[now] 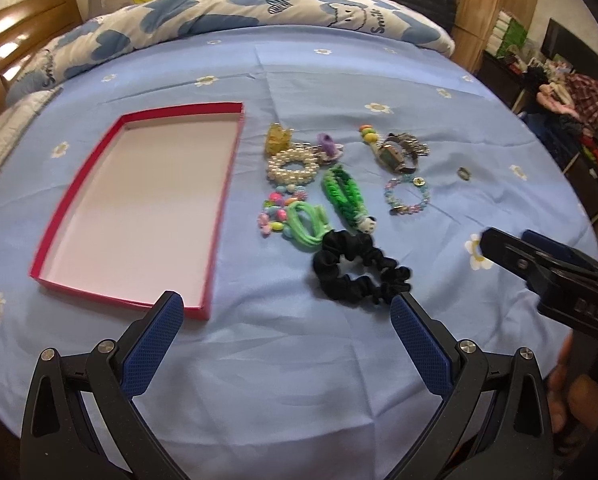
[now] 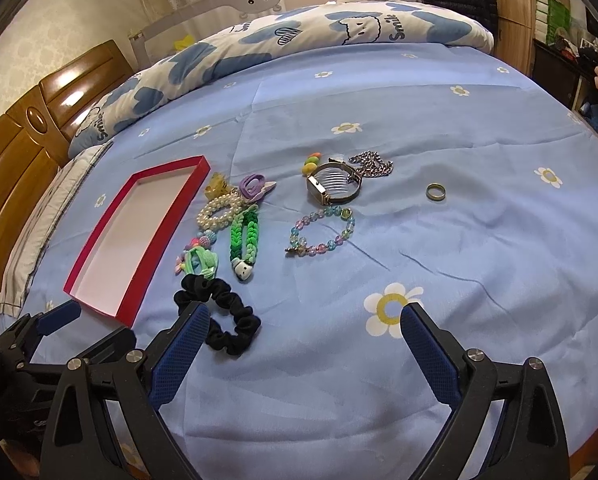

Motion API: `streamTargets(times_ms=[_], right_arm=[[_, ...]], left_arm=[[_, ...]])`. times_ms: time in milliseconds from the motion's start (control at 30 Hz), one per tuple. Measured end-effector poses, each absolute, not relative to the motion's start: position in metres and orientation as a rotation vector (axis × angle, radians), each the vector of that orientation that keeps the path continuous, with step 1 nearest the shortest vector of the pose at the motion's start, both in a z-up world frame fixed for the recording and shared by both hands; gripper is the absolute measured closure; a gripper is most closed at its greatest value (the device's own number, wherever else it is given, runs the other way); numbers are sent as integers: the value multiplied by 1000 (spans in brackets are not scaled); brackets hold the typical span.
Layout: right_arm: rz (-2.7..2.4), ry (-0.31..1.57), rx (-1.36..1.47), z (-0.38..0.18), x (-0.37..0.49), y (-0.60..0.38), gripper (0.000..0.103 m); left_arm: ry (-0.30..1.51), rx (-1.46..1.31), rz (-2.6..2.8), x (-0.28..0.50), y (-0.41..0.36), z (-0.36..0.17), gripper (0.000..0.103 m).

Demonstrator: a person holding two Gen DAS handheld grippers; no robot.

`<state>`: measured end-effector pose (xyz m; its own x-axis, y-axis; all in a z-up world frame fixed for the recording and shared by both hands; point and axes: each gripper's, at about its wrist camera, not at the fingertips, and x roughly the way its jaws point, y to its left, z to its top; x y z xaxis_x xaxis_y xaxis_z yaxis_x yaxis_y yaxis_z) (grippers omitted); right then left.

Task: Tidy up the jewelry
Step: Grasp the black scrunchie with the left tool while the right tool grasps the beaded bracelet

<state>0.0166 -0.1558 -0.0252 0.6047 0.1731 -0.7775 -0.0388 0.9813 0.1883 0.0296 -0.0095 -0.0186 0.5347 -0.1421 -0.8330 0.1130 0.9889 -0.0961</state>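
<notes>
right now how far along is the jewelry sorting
Nothing looks done: the red box holds no pieces. Nothing is in hand either; the left tool and right tool are both open and hold nothing. Everything is left on the blue sheet: black scrunchie, pearl bracelet, green braided band, watch, pastel bead bracelet, ring.

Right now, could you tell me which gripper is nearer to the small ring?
Right. The right gripper hovers open below the ring; the left gripper, also open, sits farther off, by the red box.

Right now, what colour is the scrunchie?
Black scrunchie, clearest in the left wrist view.
</notes>
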Motion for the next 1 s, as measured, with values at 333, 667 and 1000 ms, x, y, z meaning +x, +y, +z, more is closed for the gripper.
streamTargets(times_ms=[333, 667, 1000], right_arm=[[146, 972, 220, -53, 54, -172, 31], [119, 1044, 226, -85, 105, -180, 49], [133, 1036, 168, -94, 118, -175, 96]], left_arm=[[1076, 103, -235, 57, -45, -44, 13], [1156, 112, -272, 85, -55, -69, 31], [1189, 56, -348, 87, -52, -76, 95]])
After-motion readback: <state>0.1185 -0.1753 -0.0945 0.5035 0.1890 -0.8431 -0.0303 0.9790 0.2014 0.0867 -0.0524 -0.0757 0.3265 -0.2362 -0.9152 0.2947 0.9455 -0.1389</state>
